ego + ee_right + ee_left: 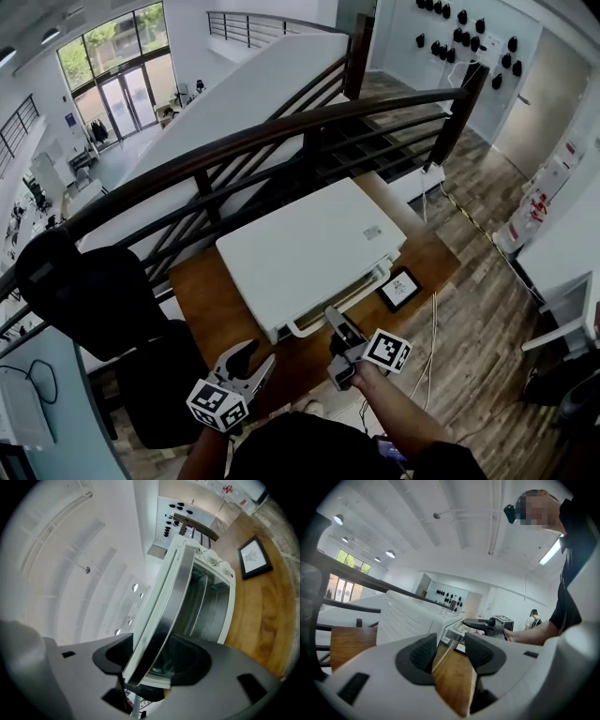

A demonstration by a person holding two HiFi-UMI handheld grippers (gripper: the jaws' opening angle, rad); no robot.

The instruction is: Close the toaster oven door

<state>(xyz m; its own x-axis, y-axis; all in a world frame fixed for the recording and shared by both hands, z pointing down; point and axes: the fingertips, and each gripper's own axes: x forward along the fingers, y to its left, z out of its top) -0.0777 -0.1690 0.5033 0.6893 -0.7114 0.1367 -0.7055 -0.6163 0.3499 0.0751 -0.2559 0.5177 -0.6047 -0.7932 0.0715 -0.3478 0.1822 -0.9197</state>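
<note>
While the right gripper (150,660) is reaching level at the oven's front, its 2 jaws are standing spread wide with the free edge of the door (171,597) running between them; the pads are lying beside the frame and glass rather than clamping it, as far as I can judge. Low and left in the head view, the left gripper (255,358) is hovering over the wooden table (211,300), its 2 jaws parted and holding nothing. The door is hanging ajar, tilted off the toaster oven (309,248), which is sitting mid-frame in the head view with its front facing the person. I am judging the door light, stiff and hinged, with its glass pane slick and breakable; pushing on the metal frame is looking wiser than pinching the glass. Room in front is looking open; a framed card (398,289) is lying just right of the oven; the dark railing (281,141) is curving behind, well apart from the door's swing.
</note>
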